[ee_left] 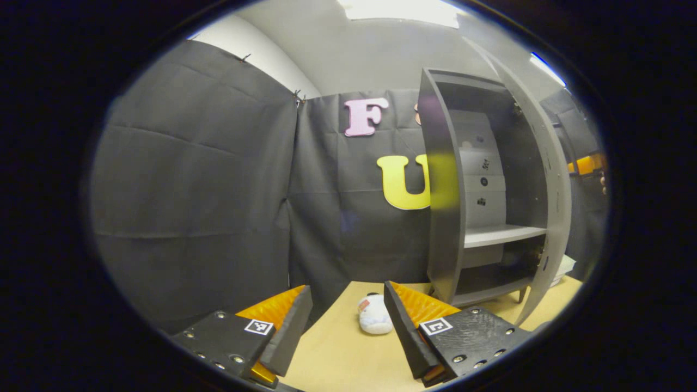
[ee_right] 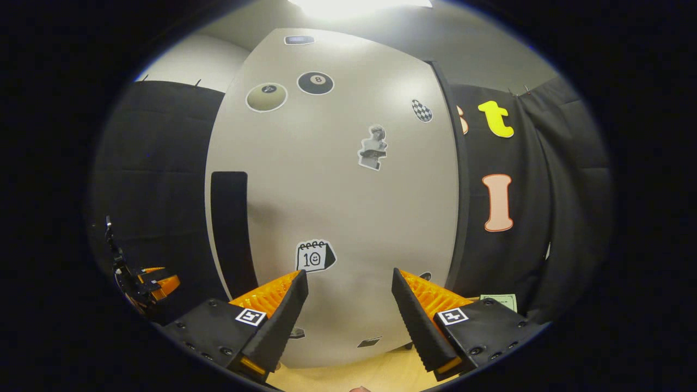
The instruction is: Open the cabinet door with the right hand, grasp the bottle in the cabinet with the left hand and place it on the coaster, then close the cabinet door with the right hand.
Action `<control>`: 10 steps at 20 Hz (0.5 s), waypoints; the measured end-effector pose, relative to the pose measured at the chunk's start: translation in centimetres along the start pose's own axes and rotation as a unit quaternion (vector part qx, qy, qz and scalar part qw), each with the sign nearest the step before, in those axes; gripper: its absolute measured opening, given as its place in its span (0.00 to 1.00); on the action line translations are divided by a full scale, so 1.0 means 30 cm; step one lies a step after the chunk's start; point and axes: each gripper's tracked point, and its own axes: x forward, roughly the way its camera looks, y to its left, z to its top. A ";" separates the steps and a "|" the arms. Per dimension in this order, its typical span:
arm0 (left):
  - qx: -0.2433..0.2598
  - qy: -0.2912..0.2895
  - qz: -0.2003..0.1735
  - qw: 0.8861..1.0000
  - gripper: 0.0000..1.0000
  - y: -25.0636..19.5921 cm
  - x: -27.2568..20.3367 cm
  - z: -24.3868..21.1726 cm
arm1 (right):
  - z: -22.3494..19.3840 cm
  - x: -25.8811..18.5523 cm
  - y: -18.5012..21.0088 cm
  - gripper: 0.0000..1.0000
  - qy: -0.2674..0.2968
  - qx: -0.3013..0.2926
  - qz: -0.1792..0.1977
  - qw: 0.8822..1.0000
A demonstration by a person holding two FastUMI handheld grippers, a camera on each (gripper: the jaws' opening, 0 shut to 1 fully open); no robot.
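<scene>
Fingers of the left gripper are wide apart and hold nothing. They hang over the pale wood bench. Between them, farther off, a small white bottle lies on its side on the bench, in front of the grey cabinet. No finger touches the bottle. I cannot see a coaster under it.

The cabinet stands on the bench to the right in the left gripper view. Its door is swung open, so you can look inside. One shelf goes across the cabinet about halfway down. The space above the shelf and the space under it look dark and bare. Some small dark stickers are on the back wall inside.

In the right gripper view, the fingers of the right gripper are also wide apart and hold nothing. They sit right in front of the big pale face of the door, very near it. I cannot tell if they touch it. The door has a long dark handle slot on its left side and many stickers, like a black ball and a little calendar. Far off at the left edge you can see the left gripper.
</scene>
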 end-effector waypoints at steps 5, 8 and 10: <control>-0.001 0.005 0.010 1.000 0.84 0.086 0.003 -0.026 | -0.031 0.117 0.001 0.98 -0.006 0.010 -0.021 1.000; 0.004 0.006 0.021 1.000 0.80 0.141 0.000 -0.041 | -0.057 0.193 0.013 0.98 0.001 0.012 -0.030 0.999; 0.007 0.009 0.030 0.999 0.82 0.179 0.005 -0.052 | -0.065 0.212 0.030 0.98 0.000 0.012 -0.029 1.000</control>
